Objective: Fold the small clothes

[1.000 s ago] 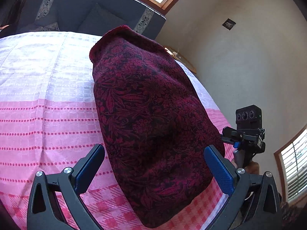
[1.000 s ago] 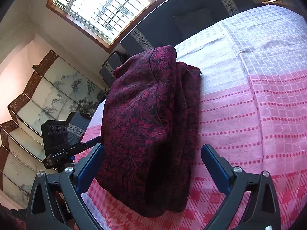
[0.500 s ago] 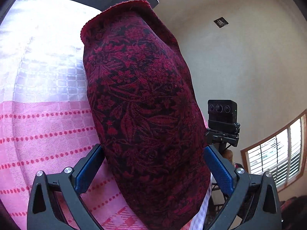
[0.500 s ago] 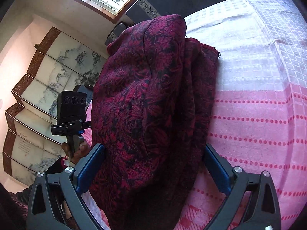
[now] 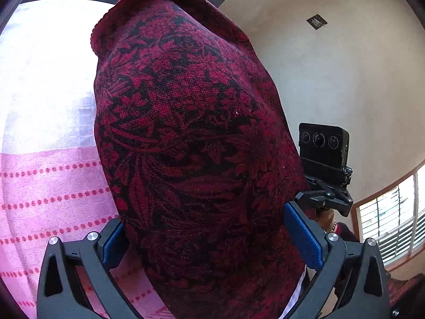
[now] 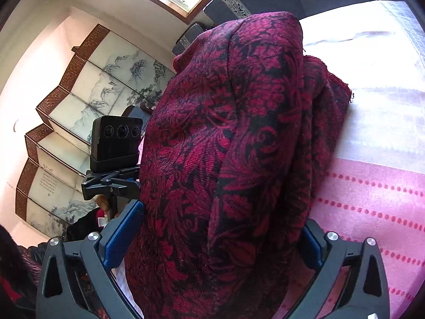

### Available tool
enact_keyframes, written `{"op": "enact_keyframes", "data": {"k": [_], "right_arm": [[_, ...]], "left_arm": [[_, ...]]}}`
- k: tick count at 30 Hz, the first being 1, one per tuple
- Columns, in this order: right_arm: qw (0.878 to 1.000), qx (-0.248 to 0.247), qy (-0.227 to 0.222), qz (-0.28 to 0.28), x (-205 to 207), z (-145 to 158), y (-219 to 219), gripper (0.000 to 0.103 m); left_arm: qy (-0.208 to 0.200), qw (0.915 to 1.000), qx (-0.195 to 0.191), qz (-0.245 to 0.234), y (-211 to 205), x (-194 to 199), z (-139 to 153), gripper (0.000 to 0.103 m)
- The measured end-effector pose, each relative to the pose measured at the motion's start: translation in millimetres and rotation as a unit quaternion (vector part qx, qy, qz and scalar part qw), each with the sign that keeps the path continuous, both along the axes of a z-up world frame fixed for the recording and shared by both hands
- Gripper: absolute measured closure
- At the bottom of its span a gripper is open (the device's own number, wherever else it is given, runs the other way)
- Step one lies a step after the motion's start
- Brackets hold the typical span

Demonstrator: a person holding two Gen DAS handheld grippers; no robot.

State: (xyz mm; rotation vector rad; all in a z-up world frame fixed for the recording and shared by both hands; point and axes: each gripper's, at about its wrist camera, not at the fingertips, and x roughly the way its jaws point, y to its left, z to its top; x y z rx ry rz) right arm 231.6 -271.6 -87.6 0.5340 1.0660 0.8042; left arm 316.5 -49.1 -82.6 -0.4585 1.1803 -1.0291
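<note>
Fingers (image 5: 302, 232) of both grippers stand spread around the folded red garment (image 5: 191, 133) on the pink cloth (image 5: 47, 186). Judging by this, the near-end grasp is in hand; next calls for closing.

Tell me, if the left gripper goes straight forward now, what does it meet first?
The red cloth. It already lies between the open fingers of the left gripper and fills the way ahead; whether it touches the pads is unclear.

Black frames, silver screws, blue pads (image 5: 302, 235); dark red sleeve (image 5: 345, 232).
</note>
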Motion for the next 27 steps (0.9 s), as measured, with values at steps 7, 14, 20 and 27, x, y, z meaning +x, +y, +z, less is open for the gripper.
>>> {"op": "enact_keyframes", "data": {"k": [7, 14, 20, 27], "right_arm": [[1.0, 0.0, 0.005, -0.025, -5.4, 1.4, 5.4, 0.013], [0.998, -0.014, -0.015, -0.065, -22.0, 9.3, 8.4, 0.034], [0.996, -0.018, -0.026, -0.085, -35.8, 16.3, 16.9, 0.04], [0.994, -0.01, -0.029, -0.102, -49.7, 21.0, 23.9, 0.043]], "left_arm": [[-0.048, 0.9972, 0.033, 0.048, 9.4, -22.9, -0.6, 0.019], [-0.113, 0.988, 0.07, 0.079, 12.8, -51.2, 9.9, 0.03], [-0.154, 0.9763, 0.116, 0.099, 5.5, -72.3, 21.5, 0.032], [-0.189, 0.9606, 0.168, 0.116, -2.9, -93.2, 35.5, 0.032]]}}
